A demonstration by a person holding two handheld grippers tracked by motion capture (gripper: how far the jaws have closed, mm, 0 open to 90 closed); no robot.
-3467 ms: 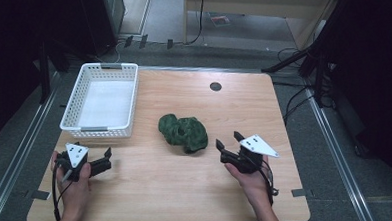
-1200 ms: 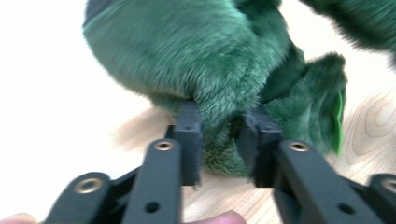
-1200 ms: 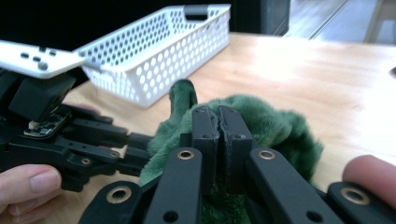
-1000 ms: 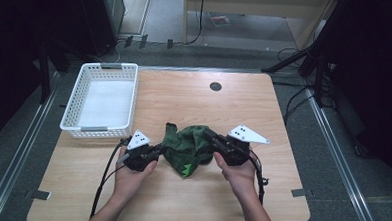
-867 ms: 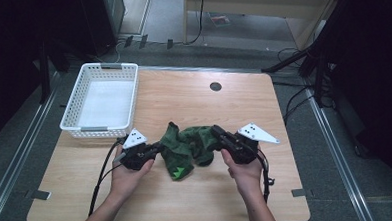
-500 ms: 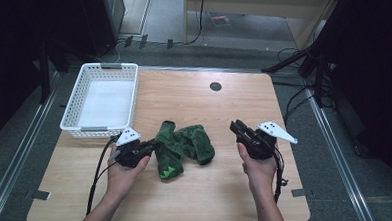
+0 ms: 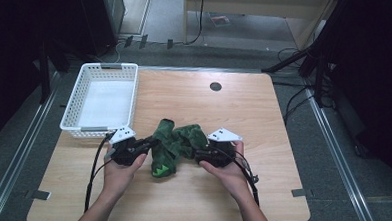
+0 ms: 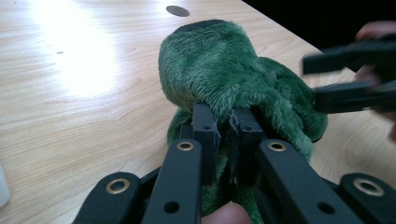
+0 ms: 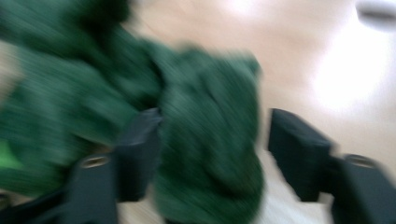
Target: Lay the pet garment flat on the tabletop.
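The left hand-held gripper (image 7: 144,144) sits at the left edge of the green plush toy (image 7: 175,144), which serves as the reference point. In the left gripper view its jaws are pressed together on a fold of the plush fabric (image 8: 224,93), pinching it. The left hand (image 7: 117,166) holds this gripper from below and left of the toy, and a black cable (image 7: 92,170) trails from it toward the near table edge.

The white plastic basket (image 7: 74,123) stands up and to the left of the toy, near the table's far left corner, apart from the toy.

The green plush toy lies crumpled on the wooden table (image 7: 198,200), near its middle. A lighter green zigzag patch (image 7: 160,169) shows at the toy's lower end.

The right hand-held gripper (image 7: 200,155) is at the toy's right edge. In the blurred right gripper view its jaws are spread, with plush (image 9: 210,154) lying between them. The right hand (image 7: 229,169) holds it. A dark round hole (image 7: 215,86) lies in the table beyond the toy.
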